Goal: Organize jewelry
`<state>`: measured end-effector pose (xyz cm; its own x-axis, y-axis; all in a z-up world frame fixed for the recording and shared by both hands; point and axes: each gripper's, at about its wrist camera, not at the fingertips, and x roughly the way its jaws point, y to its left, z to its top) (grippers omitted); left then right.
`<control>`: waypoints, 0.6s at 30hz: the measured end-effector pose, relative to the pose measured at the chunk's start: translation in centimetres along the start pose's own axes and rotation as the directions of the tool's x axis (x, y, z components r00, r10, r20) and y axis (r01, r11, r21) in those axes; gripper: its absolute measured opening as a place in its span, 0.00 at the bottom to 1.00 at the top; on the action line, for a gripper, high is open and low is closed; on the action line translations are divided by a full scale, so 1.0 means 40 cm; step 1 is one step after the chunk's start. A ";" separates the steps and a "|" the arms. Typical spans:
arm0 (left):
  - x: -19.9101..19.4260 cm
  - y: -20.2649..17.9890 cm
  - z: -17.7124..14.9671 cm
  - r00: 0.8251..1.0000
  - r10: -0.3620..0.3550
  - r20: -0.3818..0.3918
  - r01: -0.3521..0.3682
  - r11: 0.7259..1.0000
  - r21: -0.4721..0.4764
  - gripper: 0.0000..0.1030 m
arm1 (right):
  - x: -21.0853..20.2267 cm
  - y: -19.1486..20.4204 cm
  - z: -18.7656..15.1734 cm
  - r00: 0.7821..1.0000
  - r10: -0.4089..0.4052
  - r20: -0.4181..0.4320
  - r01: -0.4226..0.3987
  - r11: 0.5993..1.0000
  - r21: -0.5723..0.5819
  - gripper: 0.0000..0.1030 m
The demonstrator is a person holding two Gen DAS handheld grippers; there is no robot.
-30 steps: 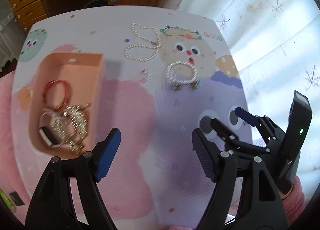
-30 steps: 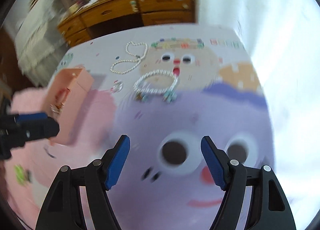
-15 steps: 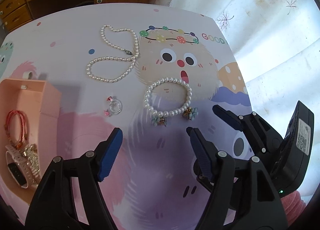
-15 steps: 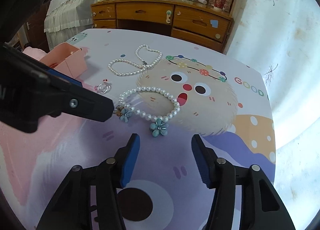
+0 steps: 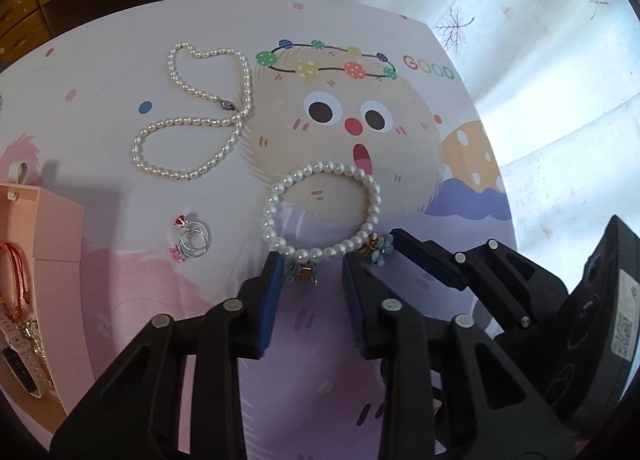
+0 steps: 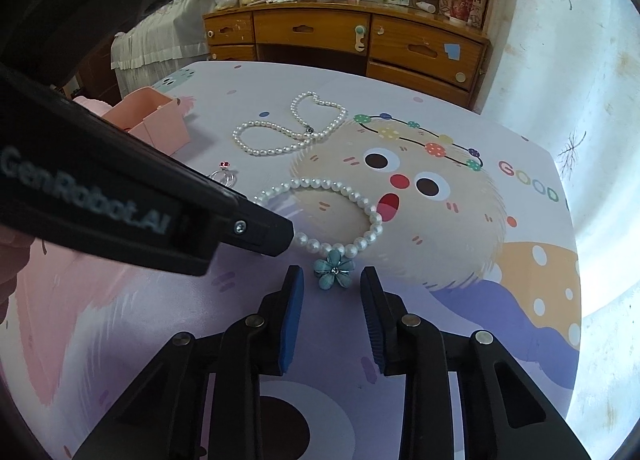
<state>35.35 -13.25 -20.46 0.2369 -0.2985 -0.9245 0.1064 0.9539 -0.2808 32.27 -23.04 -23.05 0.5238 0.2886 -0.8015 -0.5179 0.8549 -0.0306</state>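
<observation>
Both tongs stand low over the pearl bracelet, one at each of its two flower charms, probably so that the loop can be lifted from two points and does not hang or twist. The left gripper has just been closing its jaws; they are narrowed but not clenched, and the darker charm lies just in front of its tips, between the two blue pads, which do not yet press on it. The right gripper has also just been closing. The blue flower sits just ahead of its tips in the gap, and free table cloth shows at both sides of it, so nothing is grasped.

Further ahead of the left tongs lies the long pearl necklace, and to their left the small rings. The pink box, far to the left of them, already holds a watch and bangles. I judge that the bracelet goes there next.
</observation>
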 end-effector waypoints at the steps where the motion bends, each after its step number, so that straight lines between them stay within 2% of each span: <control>1: 0.005 0.000 0.000 1.000 0.004 -0.004 -0.004 1.000 -0.002 0.22 | 0.004 0.000 0.002 1.000 0.002 0.003 -0.002 1.000 0.000 0.25; 5: 0.014 0.011 0.001 1.000 -0.010 -0.012 0.009 0.999 -0.034 0.14 | 0.013 -0.001 0.009 1.000 0.006 0.008 -0.006 1.000 0.000 0.20; 12: 0.004 0.016 0.005 1.000 -0.011 -0.011 0.010 0.999 -0.051 0.13 | 0.006 -0.009 0.007 1.000 0.015 -0.006 -0.015 1.000 0.004 0.20; 18: -0.072 0.013 0.005 1.000 -0.009 0.024 0.010 0.998 -0.056 0.13 | -0.032 -0.014 0.041 1.000 0.013 0.008 -0.013 1.000 0.009 0.20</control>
<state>34.91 -11.92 -17.89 0.2587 -0.3077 -0.9156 0.0546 0.9510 -0.3042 32.98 -23.17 -21.03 0.5225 0.3028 -0.7971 -0.5183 0.8551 -0.0149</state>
